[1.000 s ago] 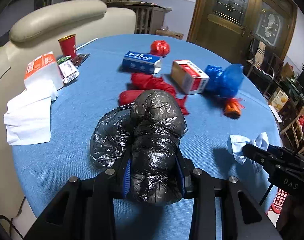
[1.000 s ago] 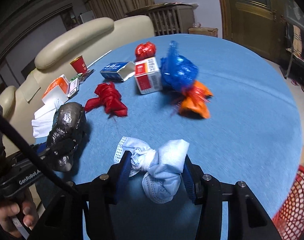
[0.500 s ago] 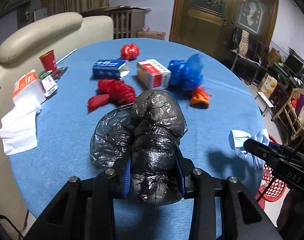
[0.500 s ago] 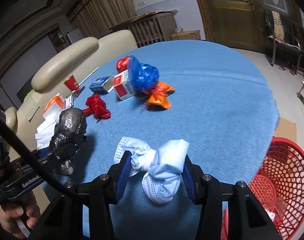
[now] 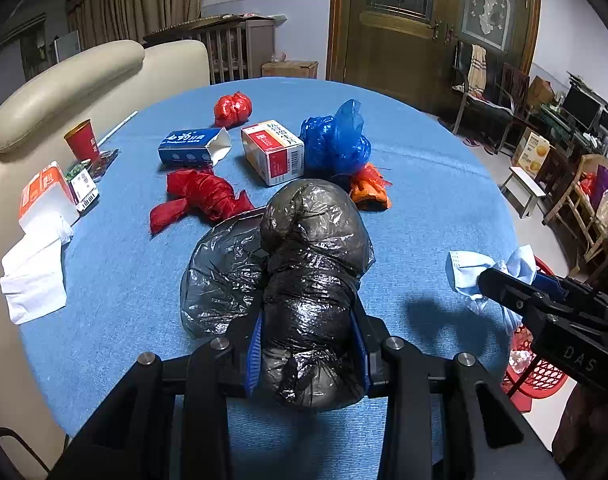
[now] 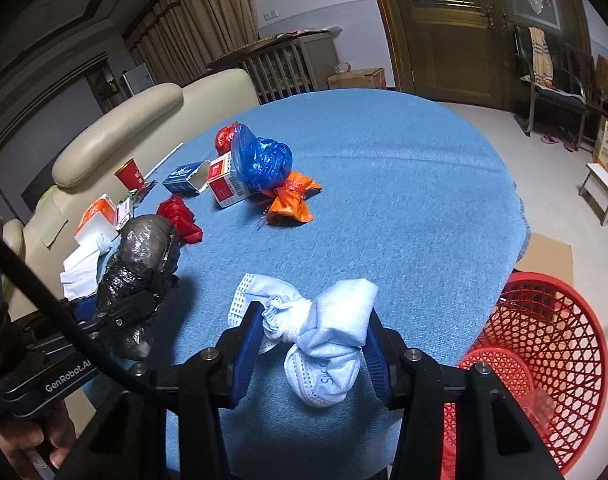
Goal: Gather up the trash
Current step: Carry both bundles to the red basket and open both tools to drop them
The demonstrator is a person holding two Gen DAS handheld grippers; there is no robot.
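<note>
My left gripper (image 5: pixel 308 340) is shut on a crumpled black plastic bag (image 5: pixel 312 264), held above the blue table (image 5: pixel 424 184). The same black bag (image 6: pixel 140 264) shows at the left of the right wrist view. My right gripper (image 6: pixel 312 340) is shut on a bundle of pale blue face masks (image 6: pixel 324 332); that bundle (image 5: pixel 464 272) hangs past the table's right edge in the left wrist view. A red mesh basket (image 6: pixel 544 344) stands on the floor below the table's right edge. More trash lies farther back: a red bag (image 5: pixel 204 196), a blue bag (image 5: pixel 336 144), an orange bag (image 5: pixel 370 192).
Two cartons (image 5: pixel 272 150) (image 5: pixel 192 146), a red ball of plastic (image 5: pixel 232 108), a red paper cup (image 5: pixel 82 140) and a tissue pack (image 5: pixel 44 196) with white tissues (image 5: pixel 36 276) lie on the table. A cream sofa (image 5: pixel 64 80) backs the left side. Chairs and boxes stand at the right.
Both grippers have swung toward the table's right edge with their loads still held. The red basket has come into the right wrist view.
</note>
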